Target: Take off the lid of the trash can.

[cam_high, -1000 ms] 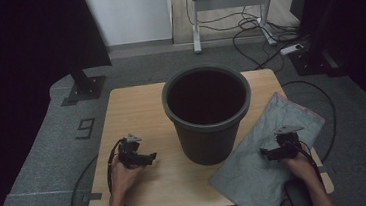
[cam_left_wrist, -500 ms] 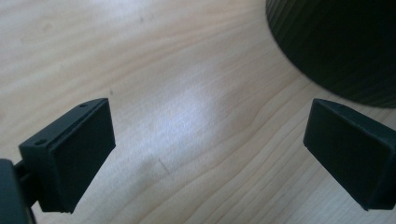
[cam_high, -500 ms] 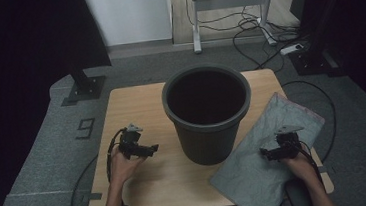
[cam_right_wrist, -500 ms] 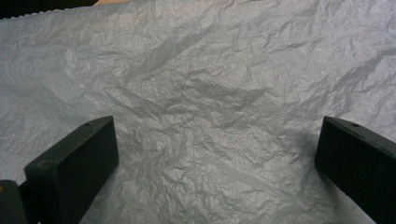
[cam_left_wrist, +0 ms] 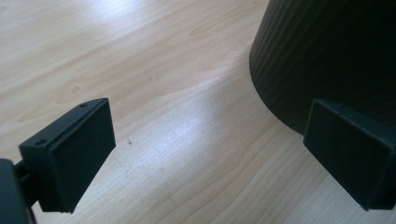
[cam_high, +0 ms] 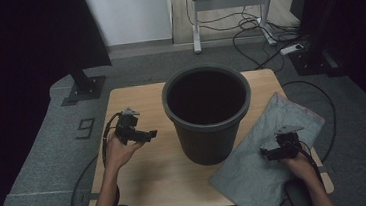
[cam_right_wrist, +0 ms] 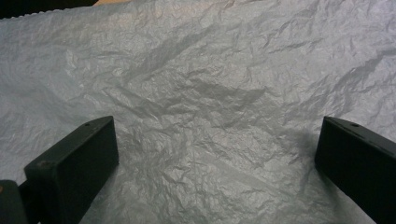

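Grey crinkled bag (cam_high: 269, 160) lies flat at the table's (cam_high: 148, 186) near right, beside the black bin (cam_high: 207, 113). Our right gripper (cam_high: 265, 152) hovers over it, jaws spread; our left gripper (cam_high: 152, 133) waits released near the bin. We judge pinching the bag comes next.

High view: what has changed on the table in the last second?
The left hand-held gripper moved up the table and slightly toward the bin, jaws open, holding nothing. The right hand-held gripper stayed over the grey bag, open. Bin and bag did not move.
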Available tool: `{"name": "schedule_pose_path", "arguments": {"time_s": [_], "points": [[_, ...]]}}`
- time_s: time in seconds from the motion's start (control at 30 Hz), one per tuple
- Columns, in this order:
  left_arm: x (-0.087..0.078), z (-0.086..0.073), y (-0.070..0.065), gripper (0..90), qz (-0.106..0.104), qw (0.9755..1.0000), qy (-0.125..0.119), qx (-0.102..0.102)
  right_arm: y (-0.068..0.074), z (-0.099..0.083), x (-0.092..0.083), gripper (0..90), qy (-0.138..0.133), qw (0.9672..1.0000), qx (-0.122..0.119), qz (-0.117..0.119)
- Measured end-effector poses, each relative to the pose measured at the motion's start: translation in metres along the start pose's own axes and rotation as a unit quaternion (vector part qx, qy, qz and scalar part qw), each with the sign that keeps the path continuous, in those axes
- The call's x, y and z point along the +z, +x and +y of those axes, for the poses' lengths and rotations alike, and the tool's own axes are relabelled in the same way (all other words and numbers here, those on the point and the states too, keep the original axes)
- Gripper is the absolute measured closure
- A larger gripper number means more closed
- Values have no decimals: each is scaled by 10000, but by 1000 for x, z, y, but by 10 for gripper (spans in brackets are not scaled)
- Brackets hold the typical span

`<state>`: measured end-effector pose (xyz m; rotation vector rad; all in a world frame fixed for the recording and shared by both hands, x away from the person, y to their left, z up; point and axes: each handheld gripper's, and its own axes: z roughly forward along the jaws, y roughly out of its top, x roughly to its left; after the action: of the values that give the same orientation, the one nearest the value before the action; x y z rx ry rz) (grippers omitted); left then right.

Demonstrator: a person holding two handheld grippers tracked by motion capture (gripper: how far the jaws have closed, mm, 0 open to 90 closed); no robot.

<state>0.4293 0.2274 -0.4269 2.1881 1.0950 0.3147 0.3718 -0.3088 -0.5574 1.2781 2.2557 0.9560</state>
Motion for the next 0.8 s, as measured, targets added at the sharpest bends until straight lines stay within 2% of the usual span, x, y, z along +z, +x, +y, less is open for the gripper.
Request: {"name": "schedule_pose_path", "arguments": {"time_s": [0.17, 0.67, 0.8], "points": [[-6, 17, 0, 11, 15, 9999, 55, 123, 0, 0, 0, 0, 5, 10000, -2, -1], [-31, 62, -2, 8, -153, 9996, -99, 215, 0, 0, 0, 0, 6, 10000, -3, 0], [-38, 74, -3, 9, -129, 9995, -124, 266, 0, 0, 0, 0, 6, 10000, -2, -1]]}}
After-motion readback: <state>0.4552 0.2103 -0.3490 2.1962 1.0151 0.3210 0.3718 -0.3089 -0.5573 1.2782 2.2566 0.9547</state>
